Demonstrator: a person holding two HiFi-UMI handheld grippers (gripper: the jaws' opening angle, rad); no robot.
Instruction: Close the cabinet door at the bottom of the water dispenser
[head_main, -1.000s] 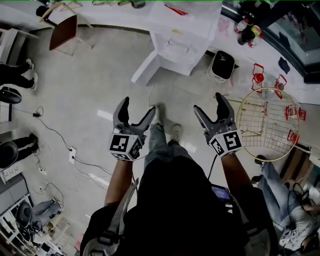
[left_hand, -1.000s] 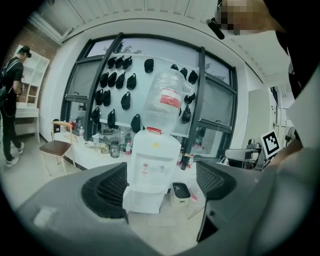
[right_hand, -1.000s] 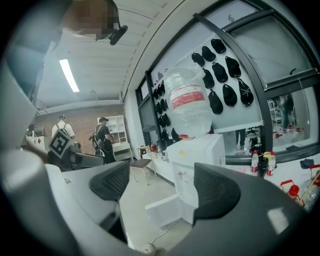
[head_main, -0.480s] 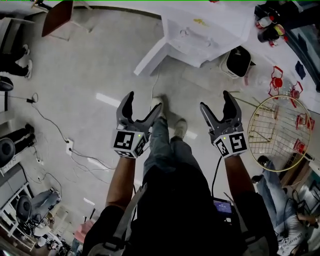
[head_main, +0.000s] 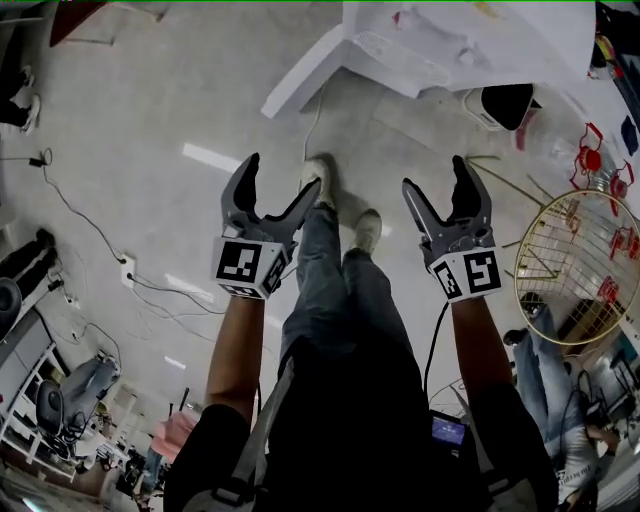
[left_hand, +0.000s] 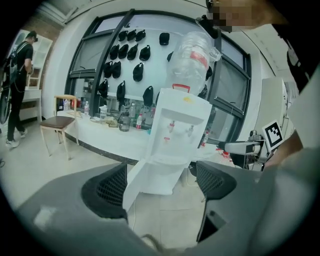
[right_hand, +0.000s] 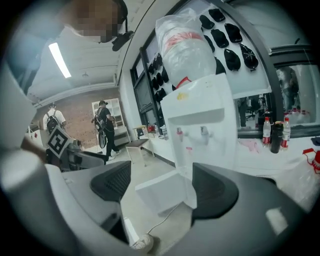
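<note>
Straight ahead of both grippers stands the tall white water dispenser (left_hand: 176, 120) with a clear plastic bottle (left_hand: 190, 60) on top, well apart from them. Its white cabinet door (head_main: 303, 78) at the bottom hangs wide open, swung out toward the side of the left gripper (head_main: 281, 178). The left gripper is open and holds nothing. The right gripper (head_main: 437, 178) is open too. Its jaws have just been closing a little, but they are wide apart with nothing between them.

I think the door is too far off to touch yet. Step closer first and bring the left gripper low, since the door sits down by the pale floor (head_main: 150, 130). Go round to the door's outer face, the side away from the right gripper. No need to grab. Lay one jaw flat on the door near its free edge, far from the hinge, where a small push does the most. Push slowly across toward the right gripper's side and follow the door's curve, so the jaw does not slide off.

A thin white cord (head_main: 318, 125) lies on the floor just ahead of the grippers, near the door. Watch that it does not get caught. Push until the door lies flat against the dispenser, then hold a moment so it does not bounce open.
</note>
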